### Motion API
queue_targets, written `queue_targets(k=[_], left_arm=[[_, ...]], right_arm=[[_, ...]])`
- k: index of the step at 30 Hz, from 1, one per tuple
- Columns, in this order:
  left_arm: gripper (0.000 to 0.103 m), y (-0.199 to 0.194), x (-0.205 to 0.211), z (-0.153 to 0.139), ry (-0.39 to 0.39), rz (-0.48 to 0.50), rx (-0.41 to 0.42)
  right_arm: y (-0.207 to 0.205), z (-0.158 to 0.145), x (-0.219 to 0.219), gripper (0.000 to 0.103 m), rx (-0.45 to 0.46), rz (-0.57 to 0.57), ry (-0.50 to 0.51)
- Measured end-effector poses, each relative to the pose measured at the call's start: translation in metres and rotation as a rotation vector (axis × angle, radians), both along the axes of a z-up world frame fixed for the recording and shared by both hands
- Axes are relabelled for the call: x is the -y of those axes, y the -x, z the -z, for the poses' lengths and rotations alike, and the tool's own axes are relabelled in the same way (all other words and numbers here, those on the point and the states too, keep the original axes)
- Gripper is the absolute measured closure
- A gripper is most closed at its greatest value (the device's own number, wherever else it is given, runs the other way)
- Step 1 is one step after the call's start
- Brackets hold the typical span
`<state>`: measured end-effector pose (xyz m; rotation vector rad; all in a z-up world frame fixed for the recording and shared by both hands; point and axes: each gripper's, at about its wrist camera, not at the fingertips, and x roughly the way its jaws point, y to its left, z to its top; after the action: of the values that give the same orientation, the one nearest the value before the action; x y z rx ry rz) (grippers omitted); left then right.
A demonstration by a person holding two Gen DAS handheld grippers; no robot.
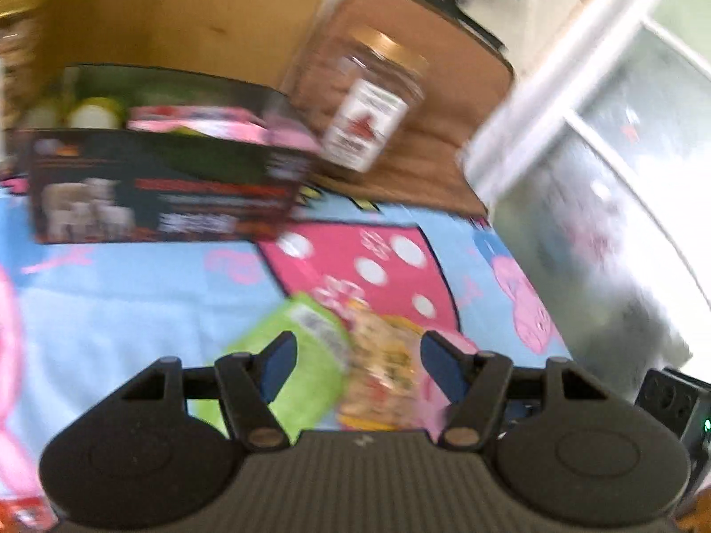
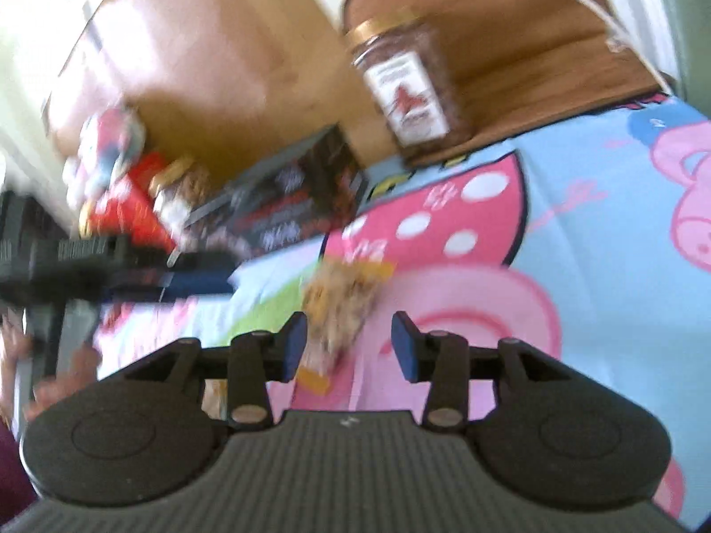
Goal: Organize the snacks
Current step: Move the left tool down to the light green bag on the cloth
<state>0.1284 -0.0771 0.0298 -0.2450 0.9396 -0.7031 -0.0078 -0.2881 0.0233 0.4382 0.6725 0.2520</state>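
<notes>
Two grippers hover with jaws released over a cartoon-printed blue bedsheet (image 1: 111, 302): left gripper (image 1: 355, 366), right gripper (image 2: 349, 346). An orange-patterned snack packet (image 2: 344, 297) lies beside a green pouch (image 1: 297, 355), near the sheet's middle.

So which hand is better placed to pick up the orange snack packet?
Probably right. The right gripper is open with the orange snack packet between its fingers. The left gripper, also open, straddles both that packet and the green packet.

Home, cartoon bedsheet (image 1: 133, 302), cushioned chair (image 1: 444, 89)
</notes>
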Motion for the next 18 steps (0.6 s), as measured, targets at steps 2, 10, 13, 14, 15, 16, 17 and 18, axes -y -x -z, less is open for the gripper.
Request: queue_targets(k=[2,10,13,14,15,16,17,18], left_arm=[[0.040,0.001,0.018,0.006,-0.032,0.028,-0.014],[0.061,0.013,0.032,0.019,-0.077,0.039,-0.020],[0.061,0.015,0.010,-0.006,-0.011,0.013,0.031],[0.061,0.014,0.003,-0.016,0.005,0.001,0.059],[0.061,0.010,-0.002,-0.025,0.018,-0.014,0.080],[0.061,0.005,-0.009,-0.033,0.029,-0.033,0.098],[0.061,-0.004,-0.017,-0.041,0.032,-0.054,0.119],[0.061,-0.013,-0.024,-0.047,0.028,-0.072,0.136]], right_arm=[[-0.001,0.003,-0.016,0.055,0.012,-0.056,0.066],[-0.005,0.013,-0.053,0.079,0.120,-0.150,0.317],[-0.004,-0.003,-0.055,0.081,0.188,-0.149,0.306],[-0.005,-0.012,-0.058,0.081,0.227,-0.155,0.310],[-0.009,-0.019,-0.062,0.081,0.257,-0.163,0.315],[-0.015,-0.027,-0.066,0.081,0.286,-0.173,0.319],[-0.024,-0.033,-0.070,0.080,0.313,-0.185,0.320],[-0.037,-0.039,-0.075,0.080,0.334,-0.197,0.318]])
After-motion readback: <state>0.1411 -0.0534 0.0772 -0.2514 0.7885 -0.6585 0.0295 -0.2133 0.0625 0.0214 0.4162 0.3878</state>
